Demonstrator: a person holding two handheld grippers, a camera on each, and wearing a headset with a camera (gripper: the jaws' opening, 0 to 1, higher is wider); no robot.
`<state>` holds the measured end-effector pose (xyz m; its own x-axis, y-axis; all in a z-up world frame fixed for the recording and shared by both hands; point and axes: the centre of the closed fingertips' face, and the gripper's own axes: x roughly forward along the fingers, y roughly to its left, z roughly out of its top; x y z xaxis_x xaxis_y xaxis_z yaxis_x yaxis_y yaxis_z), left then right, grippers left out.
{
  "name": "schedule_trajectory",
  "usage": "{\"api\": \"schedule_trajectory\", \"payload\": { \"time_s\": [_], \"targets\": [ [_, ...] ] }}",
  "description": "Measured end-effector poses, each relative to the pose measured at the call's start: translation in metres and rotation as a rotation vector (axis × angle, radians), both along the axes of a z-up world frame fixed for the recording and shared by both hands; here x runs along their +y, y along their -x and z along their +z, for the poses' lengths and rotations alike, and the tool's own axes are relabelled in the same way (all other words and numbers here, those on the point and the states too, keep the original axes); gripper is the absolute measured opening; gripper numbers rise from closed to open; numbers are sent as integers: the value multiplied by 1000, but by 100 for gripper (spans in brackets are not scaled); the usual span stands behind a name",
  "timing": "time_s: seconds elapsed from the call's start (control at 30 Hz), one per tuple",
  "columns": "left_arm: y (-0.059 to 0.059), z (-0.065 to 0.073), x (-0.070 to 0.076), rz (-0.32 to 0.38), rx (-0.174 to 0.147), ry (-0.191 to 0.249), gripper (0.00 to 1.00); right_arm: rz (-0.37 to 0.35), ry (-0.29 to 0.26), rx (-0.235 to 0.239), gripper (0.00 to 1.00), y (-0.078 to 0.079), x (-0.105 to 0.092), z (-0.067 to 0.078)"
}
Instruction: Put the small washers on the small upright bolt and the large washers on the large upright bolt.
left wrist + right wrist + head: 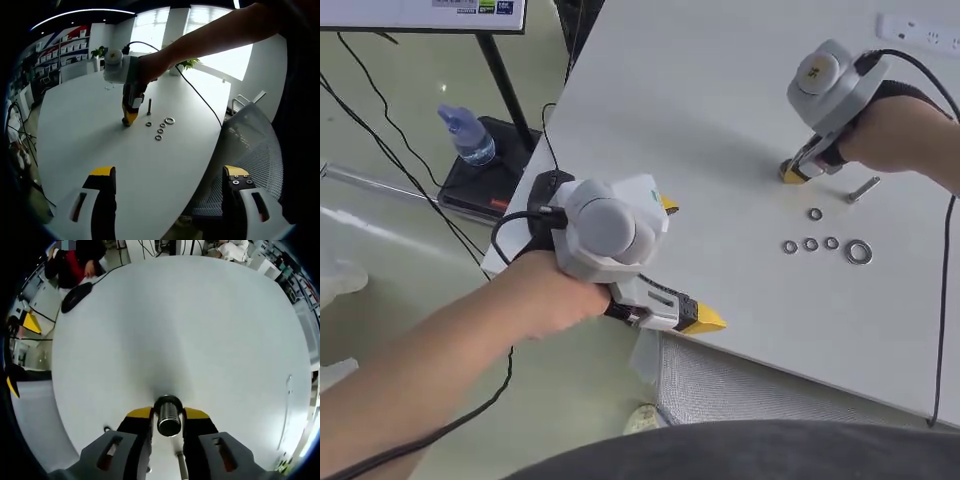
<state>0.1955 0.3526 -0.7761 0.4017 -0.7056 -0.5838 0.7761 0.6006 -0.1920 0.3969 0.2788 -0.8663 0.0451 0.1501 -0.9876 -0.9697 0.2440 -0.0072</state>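
My right gripper points down at the white table and is shut on a dark bolt, which I see end-on between the yellow jaws. A second, slimmer bolt lies flat just right of it. Several small washers and one large washer lie loose nearer to me. My left gripper hovers over the table's near edge, open and empty. From the left gripper, the right gripper, lying bolt and washers are ahead.
A white power strip lies at the table's far right. A mesh chair stands under the near edge. On the floor to the left are a water bottle, a black stand base and cables.
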Motion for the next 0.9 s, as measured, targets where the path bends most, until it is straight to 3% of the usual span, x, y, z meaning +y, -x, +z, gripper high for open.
{"api": "schedule_trajectory", "payload": {
  "time_s": [0.4, 0.47, 0.57, 0.9],
  "targets": [
    [-2, -1, 2, 15, 8, 1, 87, 10, -18, 12, 24, 0, 1, 2],
    [-5, 1, 2, 22, -4, 5, 87, -7, -36, 31, 28, 2, 5, 1],
    [-6, 1, 3, 24, -4, 6, 87, 7, -56, -4, 40, -3, 10, 4],
    [-1, -2, 2, 16, 4, 1, 87, 7, -37, 10, 39, -4, 3, 3]
  ]
}}
